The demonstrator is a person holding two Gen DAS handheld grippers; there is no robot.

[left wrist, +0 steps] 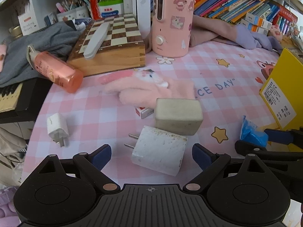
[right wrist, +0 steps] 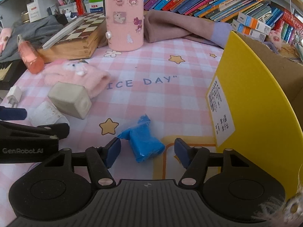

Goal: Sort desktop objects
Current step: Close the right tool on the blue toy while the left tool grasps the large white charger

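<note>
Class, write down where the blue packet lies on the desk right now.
In the right wrist view the blue packet lies on the pink checked mat between the open right gripper fingers, beside a printed star and left of the yellow box.

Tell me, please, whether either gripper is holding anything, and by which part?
Nothing is held. The left gripper straddles the white charger; the right gripper straddles the blue packet, pads not touching.

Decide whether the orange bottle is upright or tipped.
Tipped: the orange bottle lies on its side, cap end resting on the grey cloth, base on the mat.
</note>
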